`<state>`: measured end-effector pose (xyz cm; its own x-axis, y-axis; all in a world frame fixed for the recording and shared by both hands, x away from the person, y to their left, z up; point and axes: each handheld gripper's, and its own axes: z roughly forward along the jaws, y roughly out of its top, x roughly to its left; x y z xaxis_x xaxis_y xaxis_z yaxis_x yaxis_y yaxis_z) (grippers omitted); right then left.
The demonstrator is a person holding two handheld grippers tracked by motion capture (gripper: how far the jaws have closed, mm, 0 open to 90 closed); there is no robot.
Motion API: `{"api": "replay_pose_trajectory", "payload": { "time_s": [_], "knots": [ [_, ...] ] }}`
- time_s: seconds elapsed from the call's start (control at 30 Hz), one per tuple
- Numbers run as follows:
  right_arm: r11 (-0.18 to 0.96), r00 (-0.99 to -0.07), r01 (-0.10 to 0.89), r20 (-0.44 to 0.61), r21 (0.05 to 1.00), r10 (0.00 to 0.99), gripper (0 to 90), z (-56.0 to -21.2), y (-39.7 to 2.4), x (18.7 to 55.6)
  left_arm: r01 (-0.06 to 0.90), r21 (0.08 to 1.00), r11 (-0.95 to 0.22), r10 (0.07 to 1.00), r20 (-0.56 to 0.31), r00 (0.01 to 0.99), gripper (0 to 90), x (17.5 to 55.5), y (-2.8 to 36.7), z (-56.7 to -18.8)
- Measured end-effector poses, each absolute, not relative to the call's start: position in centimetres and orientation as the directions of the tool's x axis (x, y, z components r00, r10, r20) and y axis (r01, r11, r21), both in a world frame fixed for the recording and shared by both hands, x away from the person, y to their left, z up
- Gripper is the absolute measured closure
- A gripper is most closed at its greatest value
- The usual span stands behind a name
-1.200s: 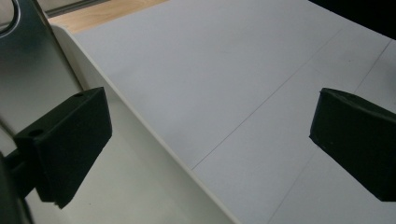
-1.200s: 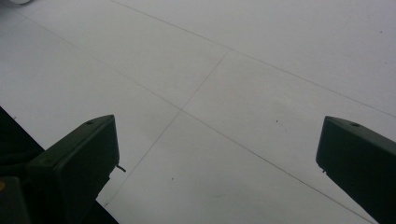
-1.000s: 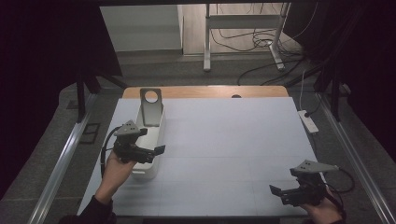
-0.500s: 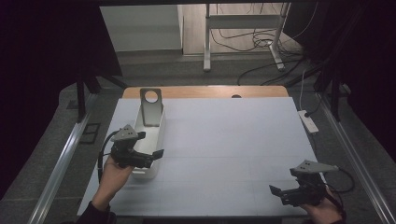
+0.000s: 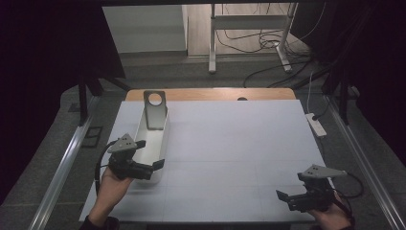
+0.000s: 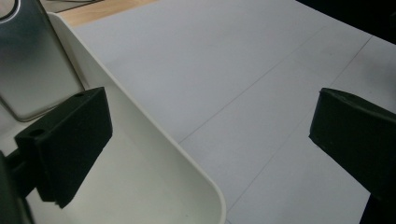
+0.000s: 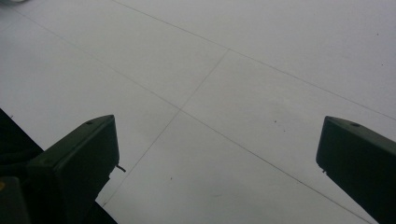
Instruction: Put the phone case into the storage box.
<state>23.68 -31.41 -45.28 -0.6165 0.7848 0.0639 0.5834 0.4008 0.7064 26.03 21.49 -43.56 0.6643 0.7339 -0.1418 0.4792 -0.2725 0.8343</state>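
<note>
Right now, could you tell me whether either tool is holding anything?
Nothing is held: the left tool straddles the bin wall with open jaws, the right tool is open.

Left hand-held gripper, lower left of the high view: black body, a grey three-cornered plate on top, two black jaws. A black cable loops from its rear past the left hand. At the very bottom edge, a dark sleeve cuff at that wrist.

Right hand-held gripper, lower right of the high view: same build, black body, grey three-cornered plate, a black cable curving off behind.

In the left gripper view, the jaws are matte black rectangular blocks with rounded corners; the left block has a small round hole near its top. In the right gripper view, same matte black blocks, each with a small hole near the upper edge.
</note>
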Motion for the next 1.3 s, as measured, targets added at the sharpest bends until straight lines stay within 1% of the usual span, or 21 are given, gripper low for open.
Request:
{"api": "replay_pose_trajectory", "payload": {
  "time_s": [0.6,1.0,1.3],
  "knots": [
    [0.403,-0.616,0.584,0.062,0.705,0.785,0.0,-45.3,-31.4,23.7,0.480,0.844,-0.240,0.745,-0.156,0.648,0.1,23.9,22.5,-43.7],
    [0.403,-0.616,0.583,0.061,0.706,0.785,0.0,-45.3,-31.4,23.7,0.479,0.845,-0.238,0.763,-0.143,0.630,0.1,22.7,23.0,-44.0],
    [0.403,-0.616,0.584,0.062,0.705,0.785,0.0,-45.3,-31.4,23.7,0.483,0.847,-0.223,0.773,-0.149,0.617,0.1,21.8,23.5,-44.2]
  ]
}}
